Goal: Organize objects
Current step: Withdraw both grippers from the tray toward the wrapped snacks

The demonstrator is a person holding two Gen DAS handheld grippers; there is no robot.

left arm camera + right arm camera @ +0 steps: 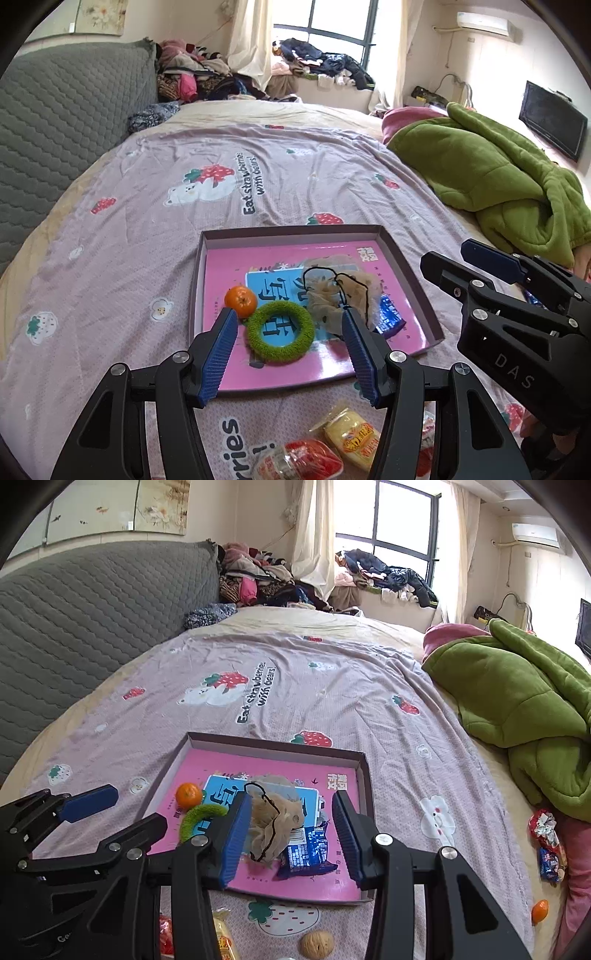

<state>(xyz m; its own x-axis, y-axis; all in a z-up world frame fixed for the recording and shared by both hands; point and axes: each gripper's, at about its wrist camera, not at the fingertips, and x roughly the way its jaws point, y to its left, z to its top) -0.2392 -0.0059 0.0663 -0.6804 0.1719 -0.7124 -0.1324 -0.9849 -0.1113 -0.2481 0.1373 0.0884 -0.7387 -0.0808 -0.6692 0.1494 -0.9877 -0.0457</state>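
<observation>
Snack packets (332,446) on bed (147,258), nearest us | our left tool (291,354) and right tool (288,840) both agape, empty | orange (241,301), green ring (280,330), mesh pouch (340,295) inside pink tray (406,266).

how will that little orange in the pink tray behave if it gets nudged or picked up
The orange is round, so a nudge would probably roll it across the flat tray floor. It leans against the green ring, which may block it on that side. Its smooth skin and curved shape could let it slip from flat pads; it looks firm, not floppy.
</observation>
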